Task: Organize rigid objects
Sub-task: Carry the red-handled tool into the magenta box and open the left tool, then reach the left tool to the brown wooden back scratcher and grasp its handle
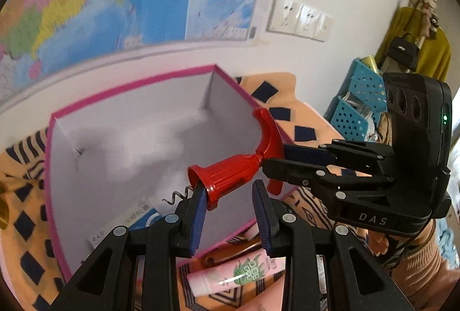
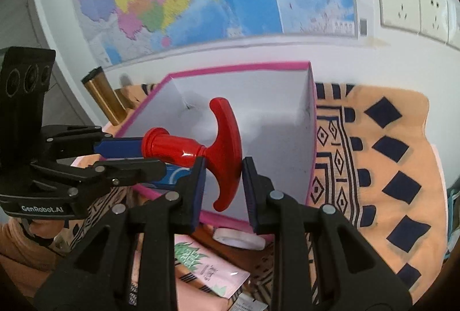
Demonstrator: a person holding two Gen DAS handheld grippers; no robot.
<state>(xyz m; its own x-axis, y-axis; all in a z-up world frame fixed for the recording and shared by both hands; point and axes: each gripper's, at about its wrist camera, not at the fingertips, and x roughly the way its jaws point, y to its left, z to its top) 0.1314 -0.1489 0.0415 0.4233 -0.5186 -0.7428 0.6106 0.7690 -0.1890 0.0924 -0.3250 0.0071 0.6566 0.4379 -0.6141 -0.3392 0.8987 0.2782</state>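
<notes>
Plainly printed — "DAS" on right claw (image 1: pixel 274 164) — "GenRobot.AI" left claw (image 2: pixel 149 155).

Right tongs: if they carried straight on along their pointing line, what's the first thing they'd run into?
The right tongs clamp the red corkscrew by its handle. Beyond it, the line runs into the open pink-rimmed box, probably its white inside wall or floor; depth is unclear.

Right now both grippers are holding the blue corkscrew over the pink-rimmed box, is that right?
Not quite: the corkscrew is red, not blue, as the right wrist view shows. The left gripper and the right gripper do both hold it over the pink-rimmed box.
</notes>
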